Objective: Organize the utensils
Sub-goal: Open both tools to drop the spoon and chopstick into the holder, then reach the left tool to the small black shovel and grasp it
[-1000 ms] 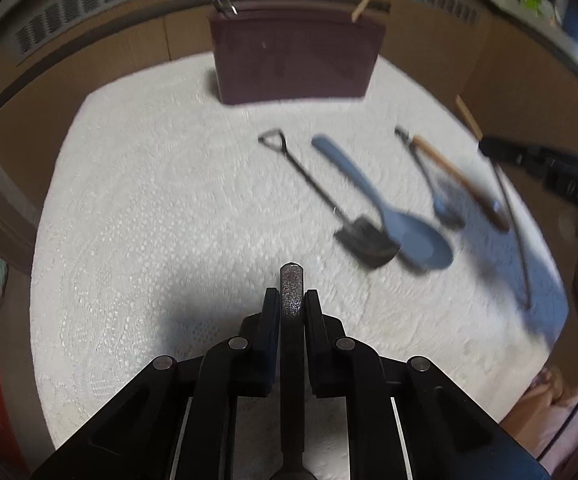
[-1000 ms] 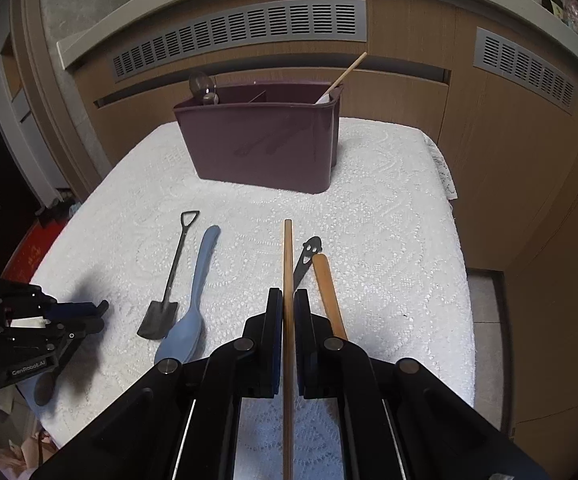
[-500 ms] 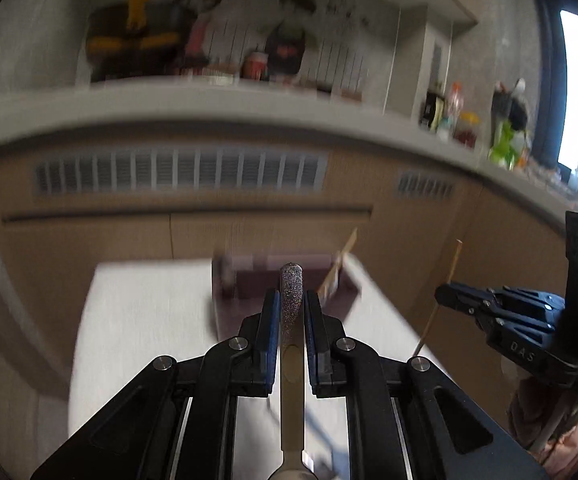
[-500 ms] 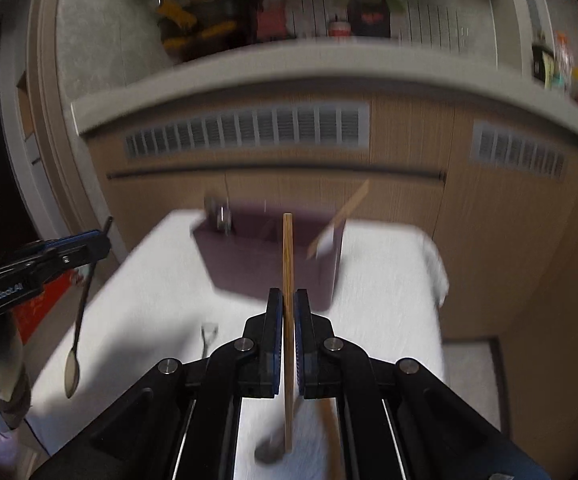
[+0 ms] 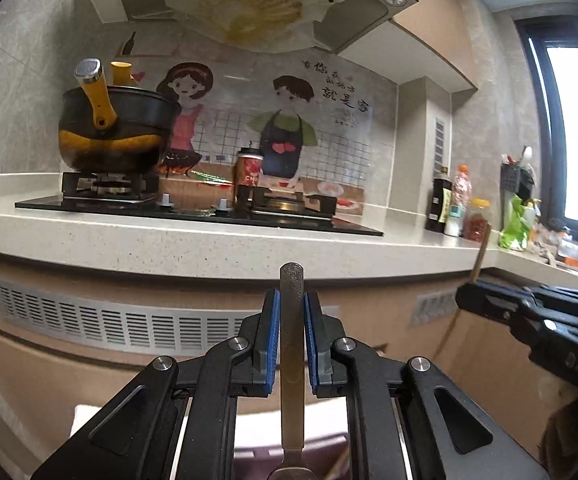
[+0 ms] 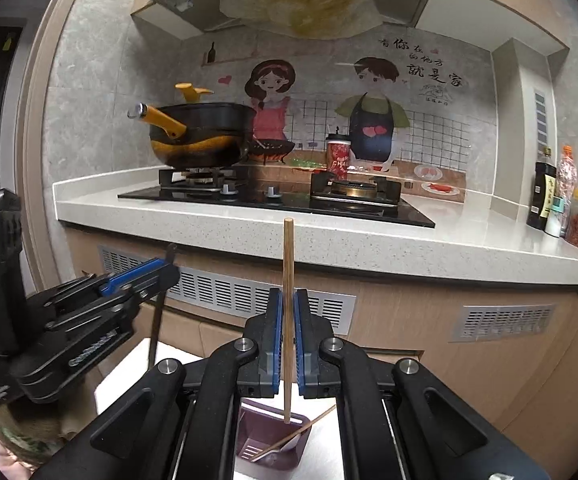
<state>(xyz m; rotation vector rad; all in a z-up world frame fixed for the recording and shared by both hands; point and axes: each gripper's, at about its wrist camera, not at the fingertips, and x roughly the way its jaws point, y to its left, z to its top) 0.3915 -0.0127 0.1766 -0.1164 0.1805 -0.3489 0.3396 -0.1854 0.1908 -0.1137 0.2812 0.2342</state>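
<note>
My left gripper (image 5: 291,304) is shut on a metal spoon (image 5: 291,344), held upright with its bowl hanging down over the maroon utensil holder (image 5: 257,458). My right gripper (image 6: 287,304) is shut on a wooden chopstick (image 6: 287,280), held upright with its lower end over a compartment of the maroon utensil holder (image 6: 277,440). That compartment holds another wooden stick (image 6: 301,432). The left gripper shows in the right wrist view (image 6: 169,272), and the right gripper shows in the left wrist view (image 5: 469,298).
A white cloth covers the table (image 6: 129,376) under the holder. Beyond is a kitchen counter (image 6: 329,236) with a gas stove (image 6: 277,196), a black and yellow pot (image 6: 201,136), a red cup (image 6: 337,160) and bottles (image 6: 561,200) at the right.
Both grippers have lifted their utensils off the table and tilted them upright above the holder. The views now face the counter and wall instead of the tabletop.
</note>
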